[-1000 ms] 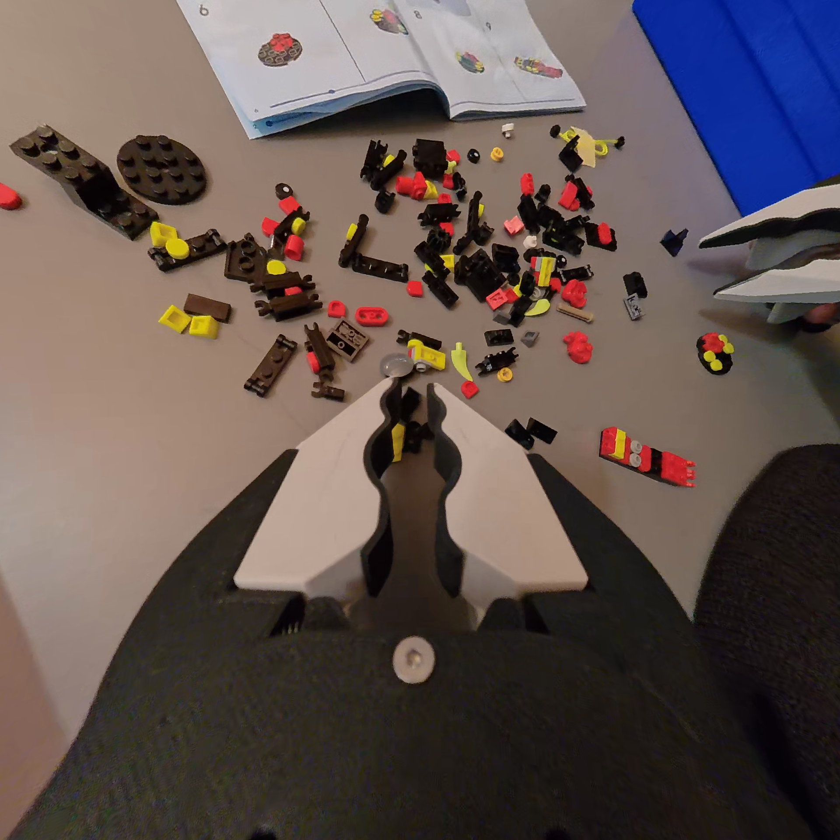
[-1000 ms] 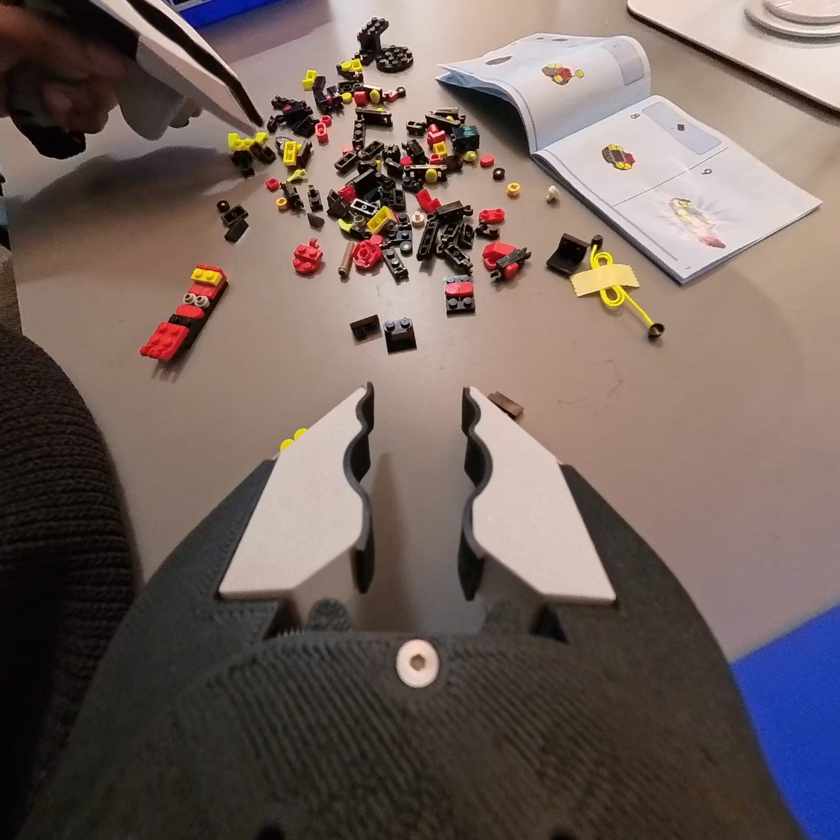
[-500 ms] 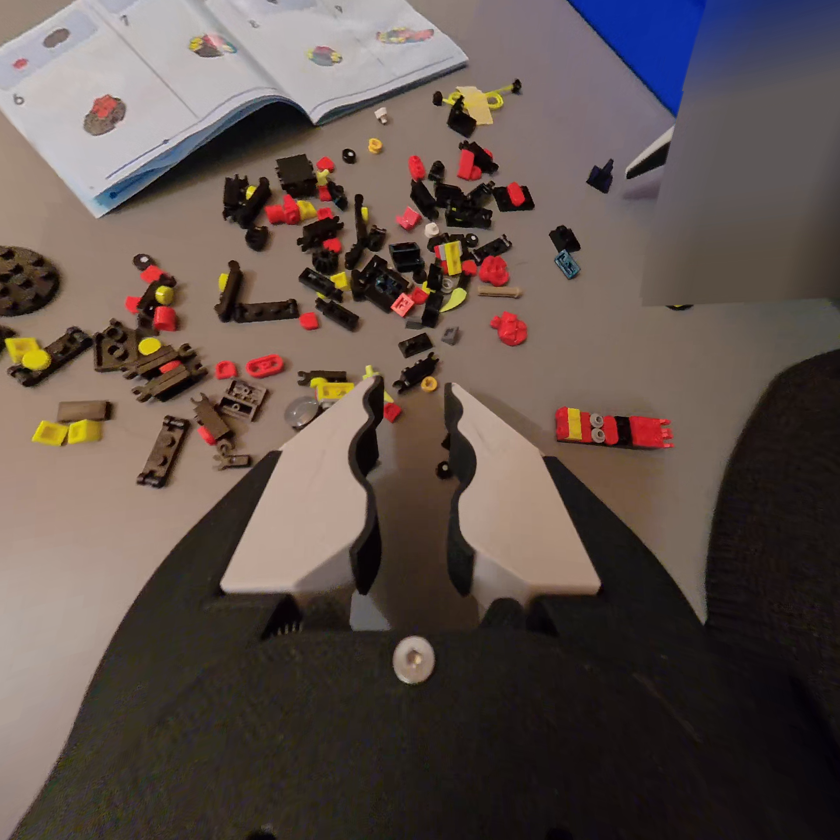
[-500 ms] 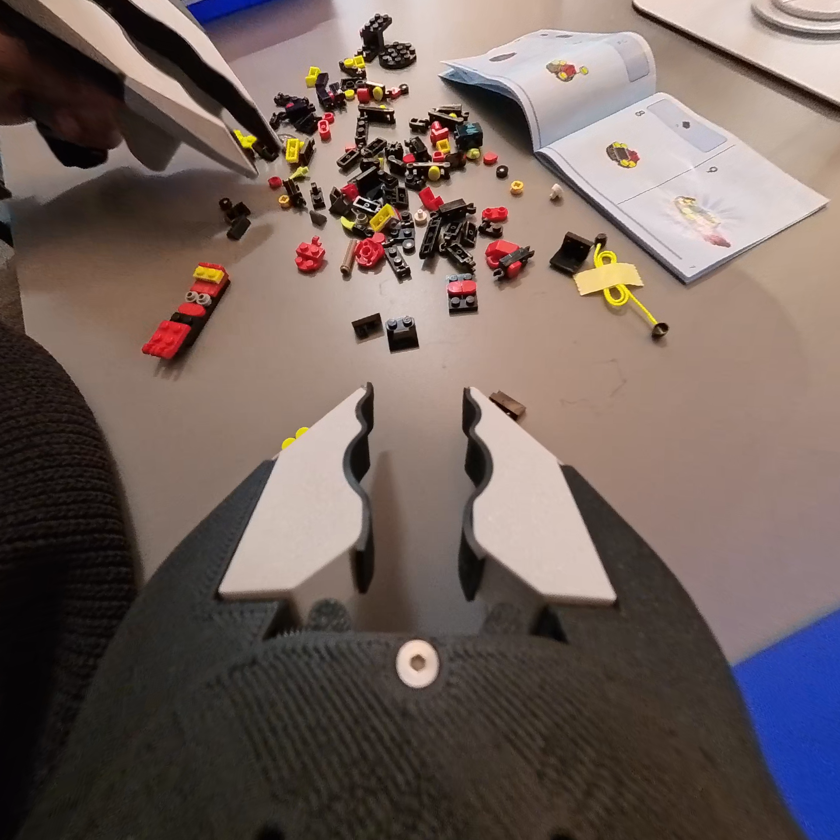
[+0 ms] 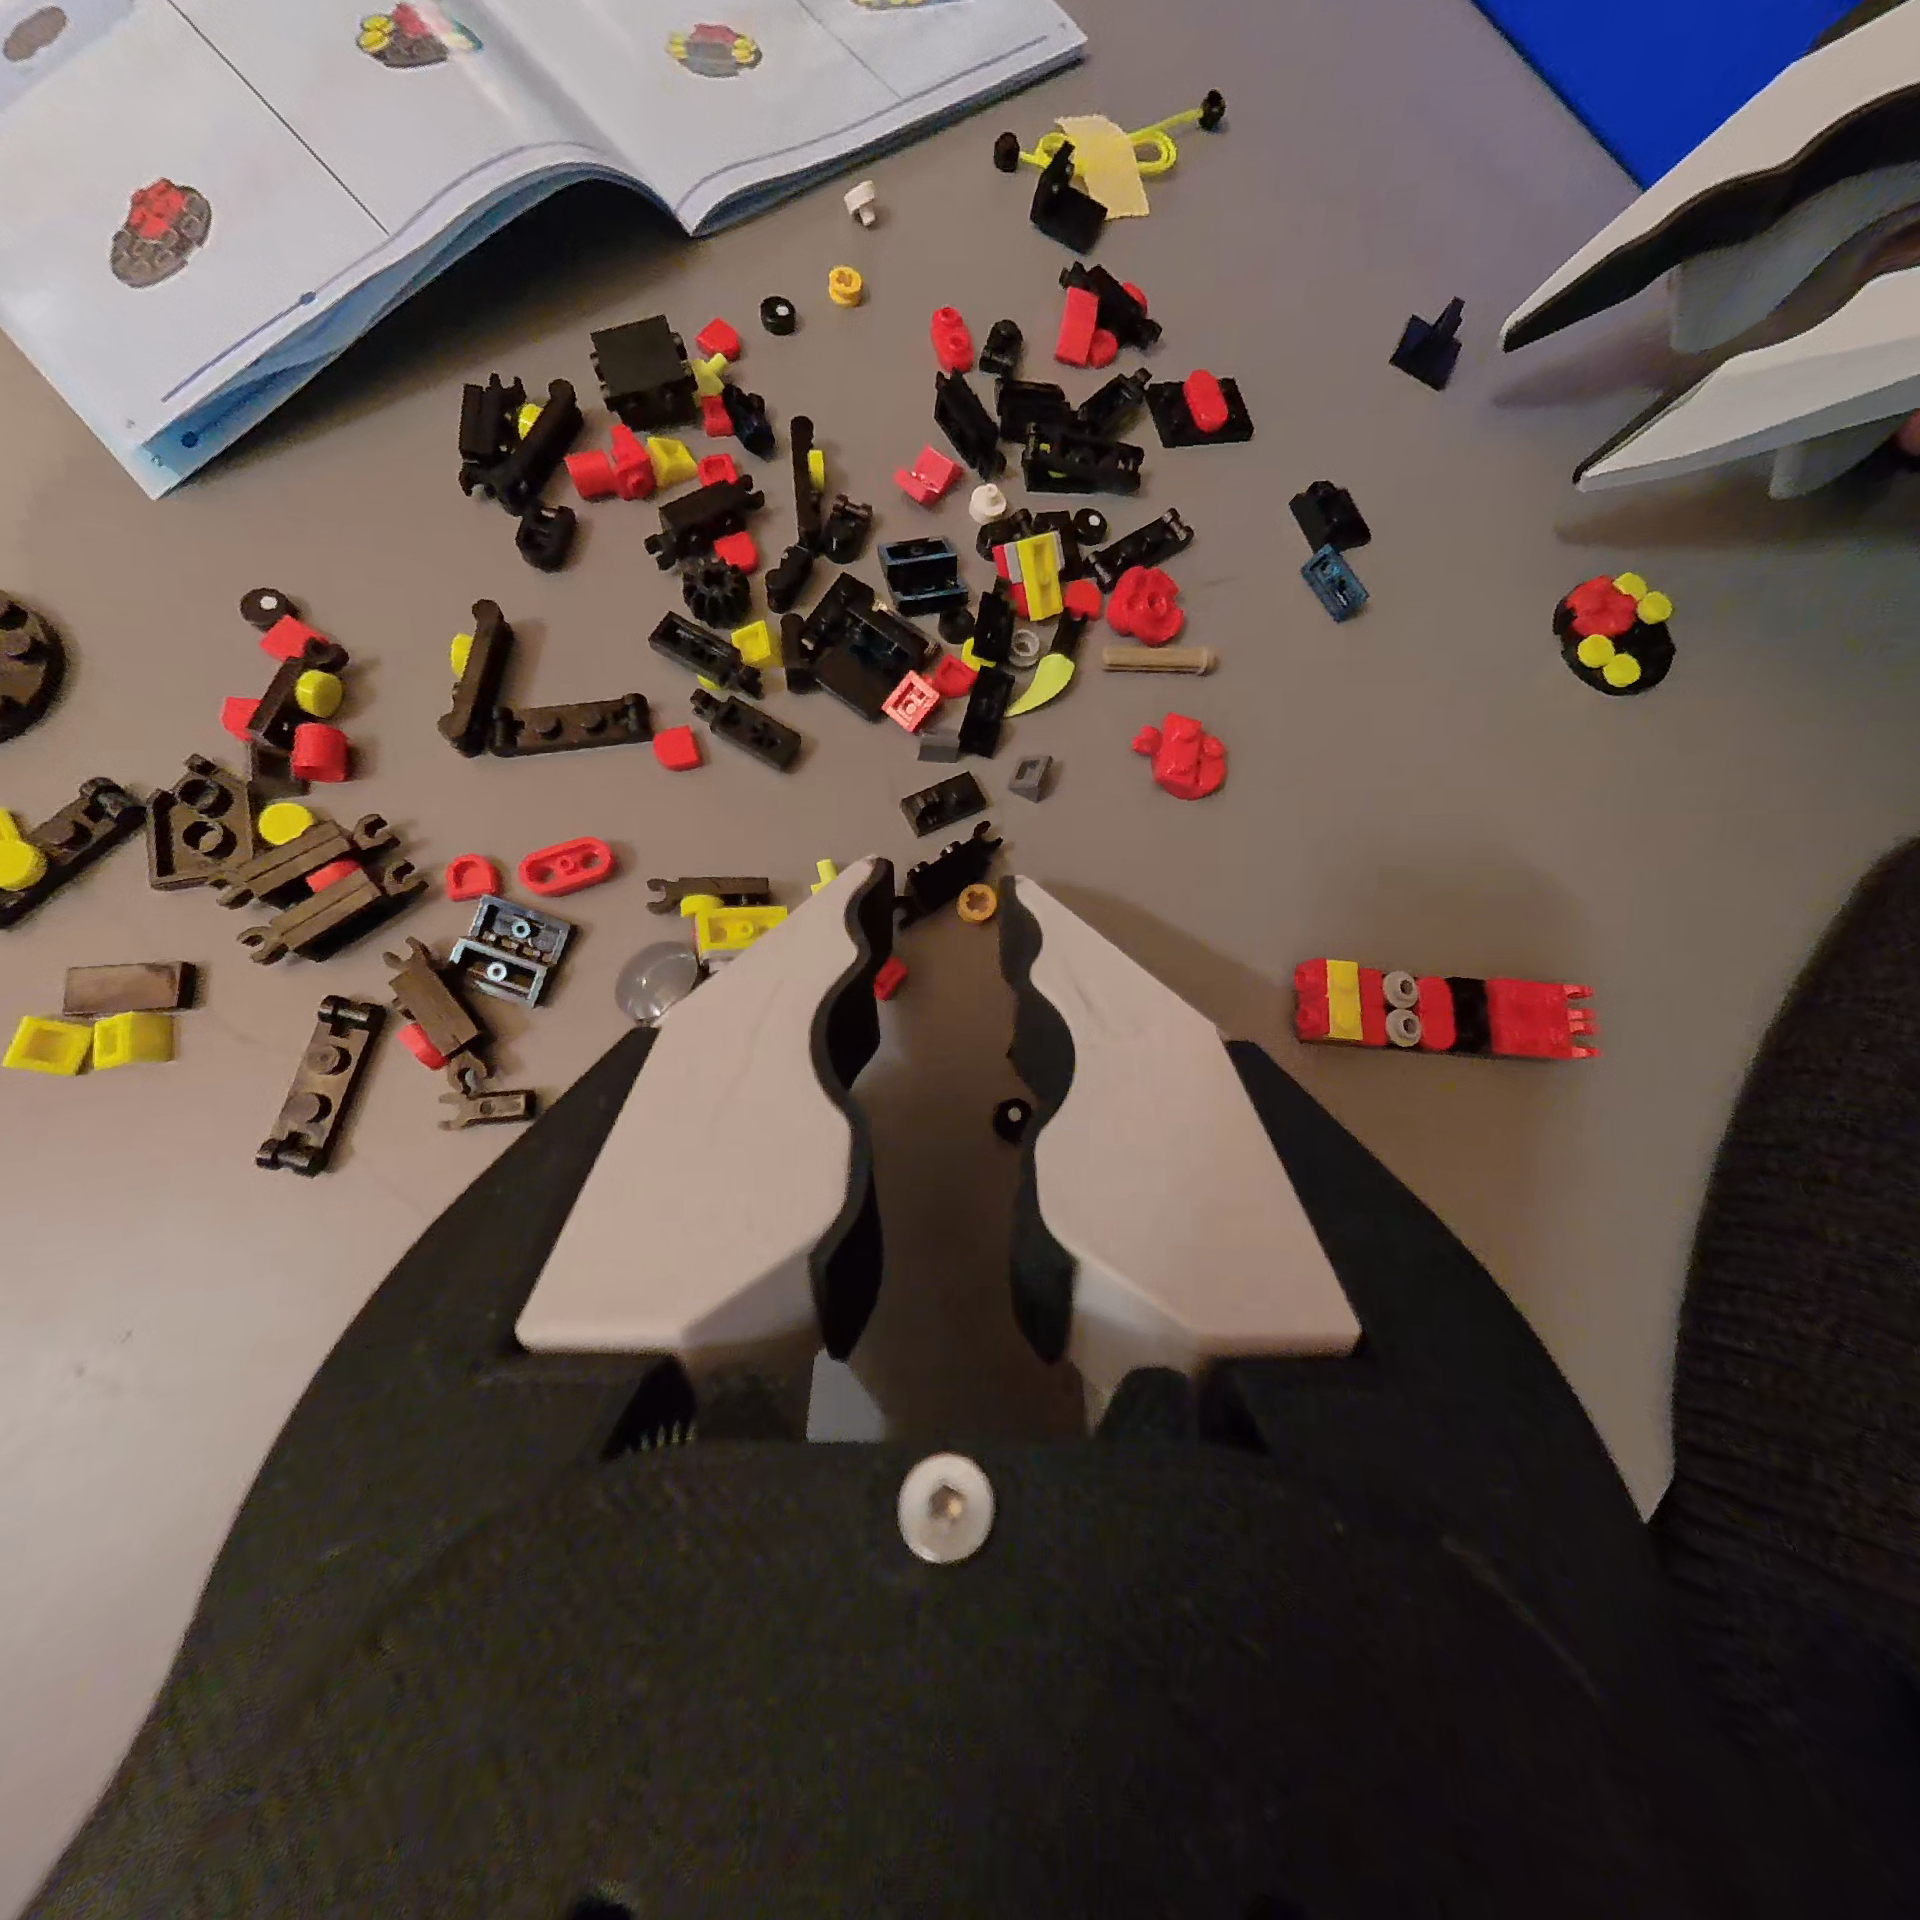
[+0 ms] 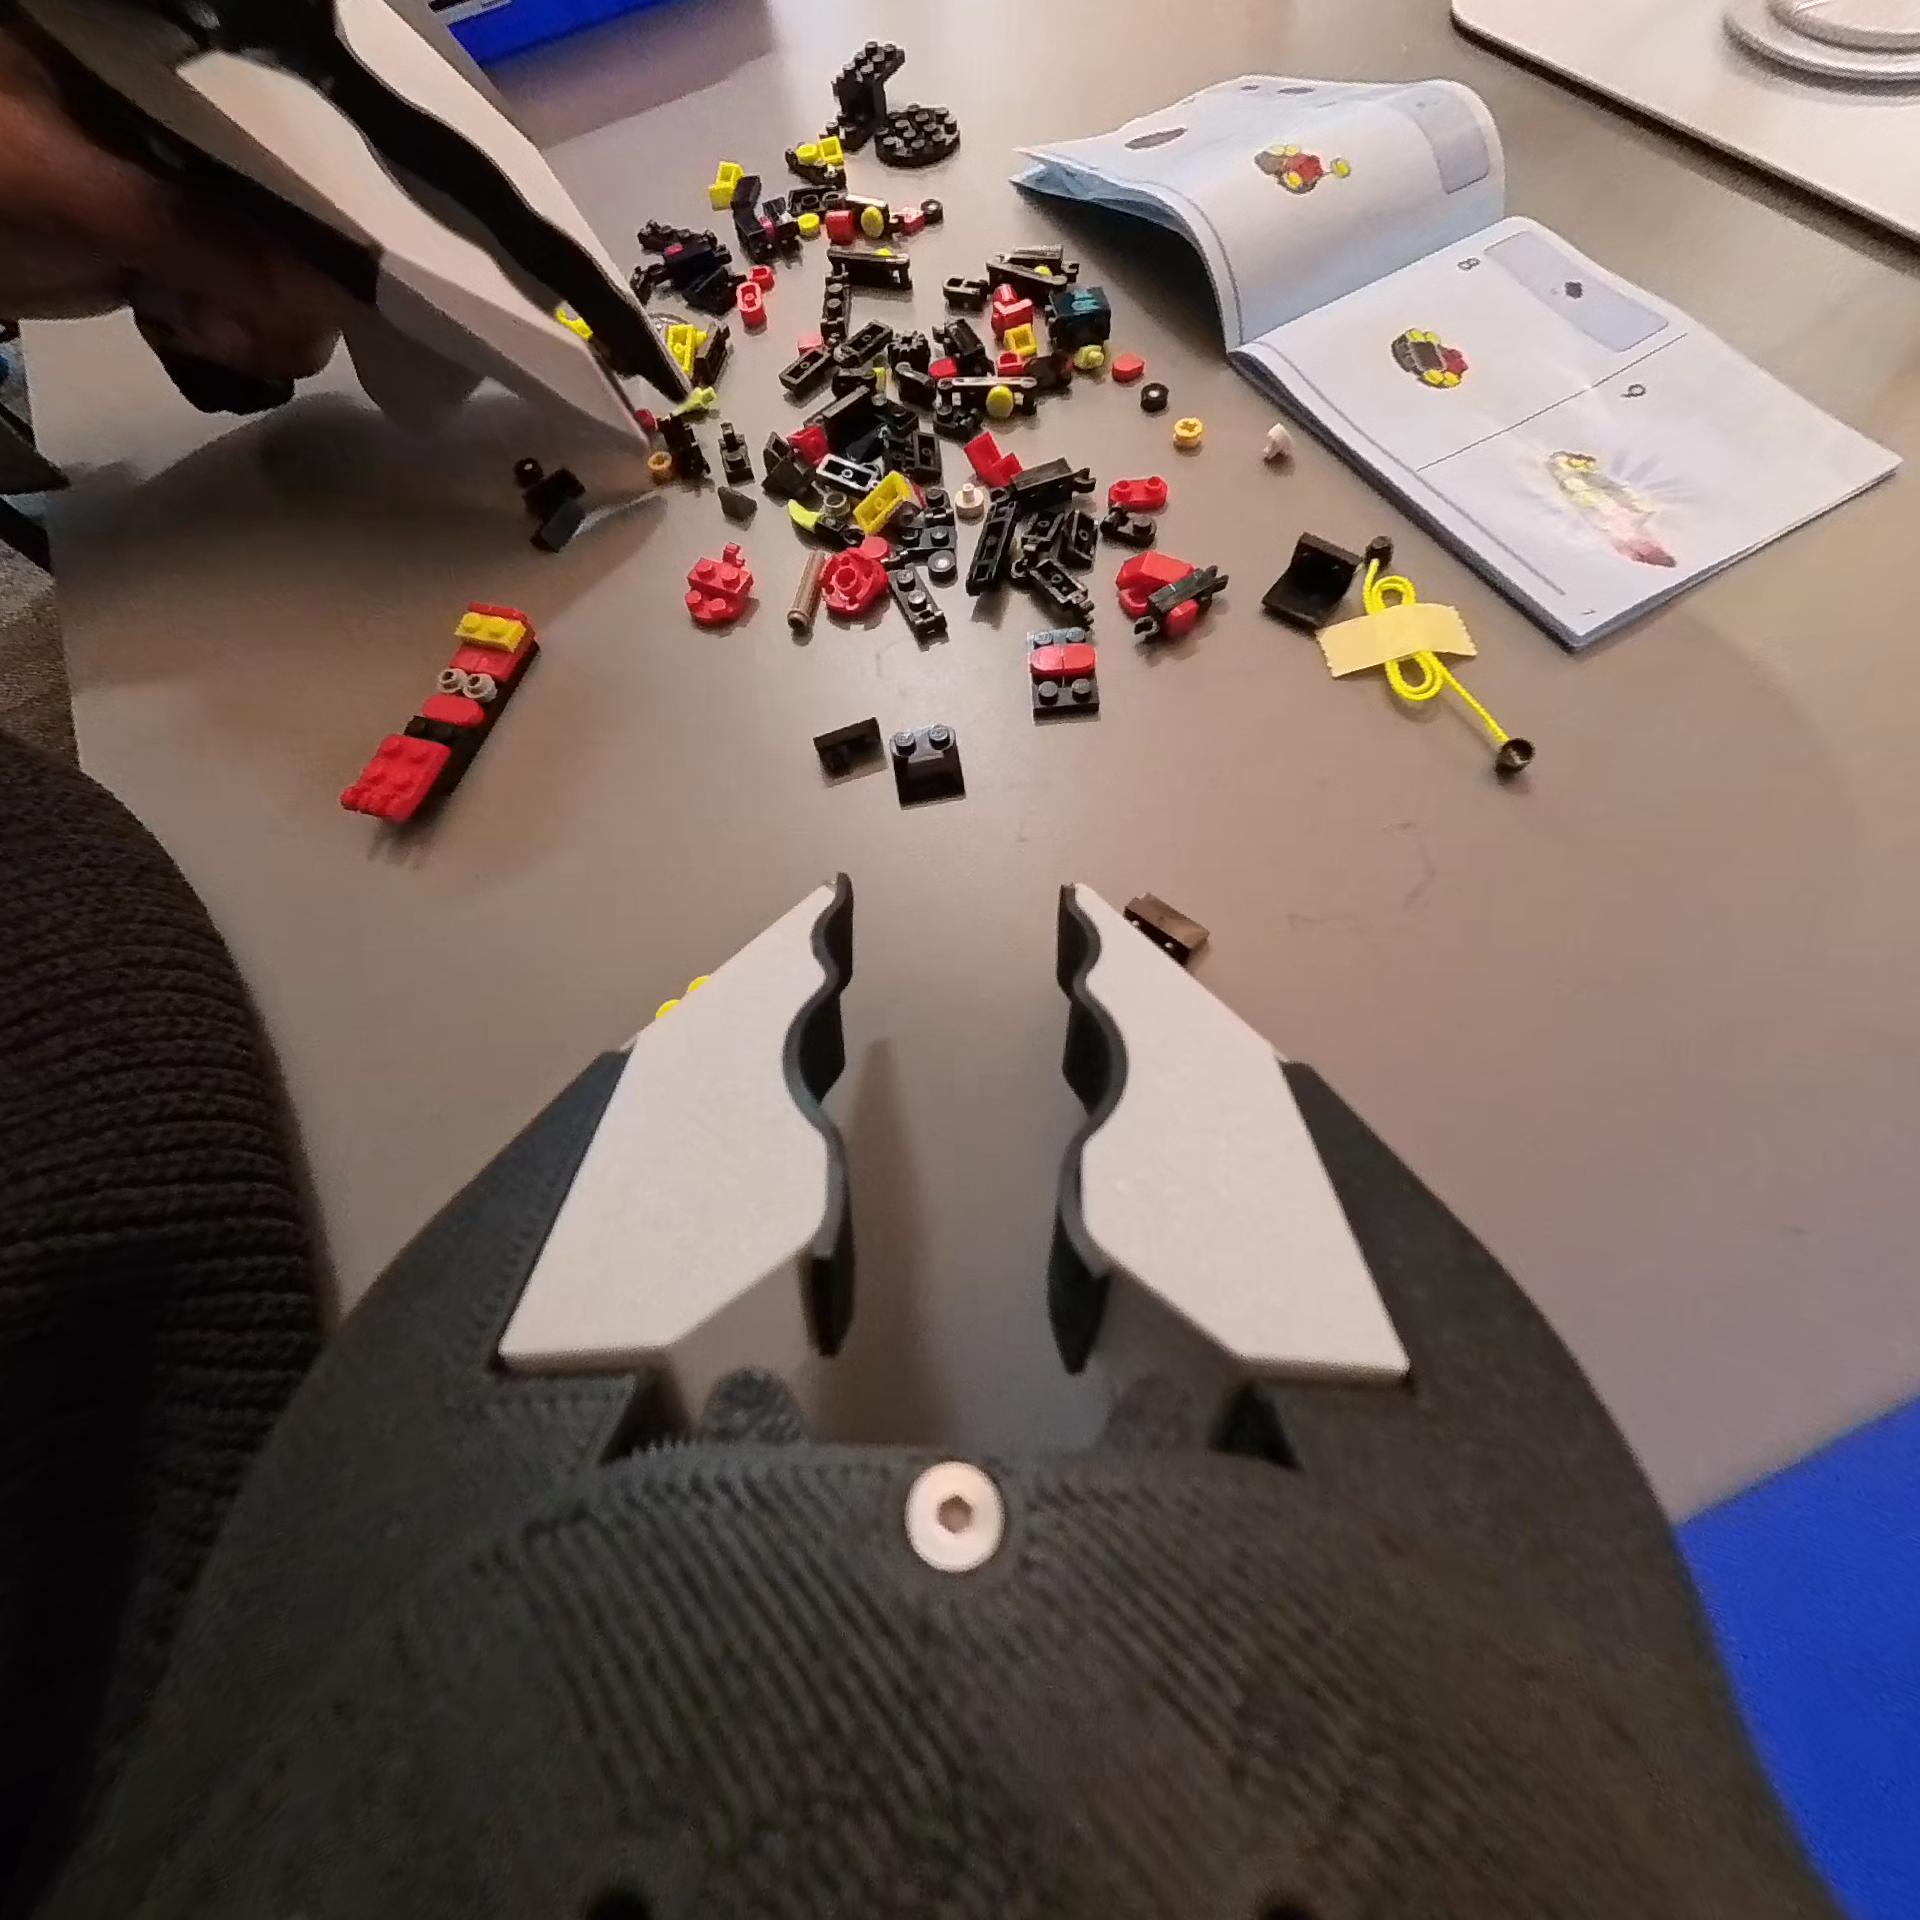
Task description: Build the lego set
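Loose black, red and yellow Lego pieces (image 5: 883, 582) lie scattered on the grey table; they also show in the right wrist view (image 6: 914, 416). My left gripper (image 5: 943, 883) is open and empty, its tips low at the near edge of the pile, by a black clip piece (image 5: 951, 862) and an orange stud (image 5: 977, 902). It shows from the side in the right wrist view (image 6: 644, 416). My right gripper (image 6: 956, 899) is open and empty over bare table. A red, black and yellow sub-assembly (image 5: 1439, 1013) lies apart from the pile and also shows in the right wrist view (image 6: 442, 717).
An open instruction booklet (image 6: 1455, 343) lies behind the pile. A small round black, red and yellow build (image 5: 1614, 634) sits at the right. A yellow string with tape (image 6: 1397, 634), a black round plate (image 6: 916, 130), a blue mat (image 6: 1818, 1662) and a dark sleeve (image 5: 1818, 1247) are in view. There is about 20 cm between the tips of the two grippers. From my left tips it is roughly 15 cm to the black round plate (image 6: 916, 130); from my right, 30 cm.
My left gripper has opened, letting go of a black and yellow piece, and moved right and down to the pile's near edge. My right gripper has stayed still.
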A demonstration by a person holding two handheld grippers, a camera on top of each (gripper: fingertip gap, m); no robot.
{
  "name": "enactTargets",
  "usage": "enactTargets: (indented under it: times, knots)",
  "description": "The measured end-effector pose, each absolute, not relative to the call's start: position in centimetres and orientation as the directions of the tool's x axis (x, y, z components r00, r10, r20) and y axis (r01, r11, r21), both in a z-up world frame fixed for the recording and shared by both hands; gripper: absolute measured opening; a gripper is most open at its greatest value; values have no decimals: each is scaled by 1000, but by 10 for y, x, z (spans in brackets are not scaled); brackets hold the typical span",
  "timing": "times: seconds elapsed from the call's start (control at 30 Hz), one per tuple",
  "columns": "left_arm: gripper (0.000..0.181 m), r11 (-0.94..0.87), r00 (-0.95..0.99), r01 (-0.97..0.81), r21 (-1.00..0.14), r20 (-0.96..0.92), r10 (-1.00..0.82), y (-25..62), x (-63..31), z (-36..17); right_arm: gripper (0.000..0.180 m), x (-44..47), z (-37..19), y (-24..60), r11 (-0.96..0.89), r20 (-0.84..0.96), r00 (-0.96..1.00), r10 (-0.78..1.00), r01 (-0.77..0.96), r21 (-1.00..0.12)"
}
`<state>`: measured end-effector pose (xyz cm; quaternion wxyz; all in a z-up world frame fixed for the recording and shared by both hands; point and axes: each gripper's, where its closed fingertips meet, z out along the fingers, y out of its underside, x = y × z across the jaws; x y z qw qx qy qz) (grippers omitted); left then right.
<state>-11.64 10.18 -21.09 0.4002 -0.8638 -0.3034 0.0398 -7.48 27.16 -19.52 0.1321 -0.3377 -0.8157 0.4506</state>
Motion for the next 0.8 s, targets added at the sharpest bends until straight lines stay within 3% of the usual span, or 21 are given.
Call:
enactTargets:
  times: [0.43, 0.73, 0.8]
  knots:
    - [17, -457, 802, 513, -726, 217, 556, 100, -118, -207, 38, -75, -196, 272, 360, -96, -735, 672, 438, -824]
    - [31, -415, 817, 506, -756, 266, 511, 106, -113, -196, 39, -78, -194, 276, 336, -111, -720, 686, 447, -829]
    - [46, -399, 808, 509, -762, 263, 528, 105, -117, -195, 40, -78, -191, 275, 324, -115, -722, 682, 439, -838]
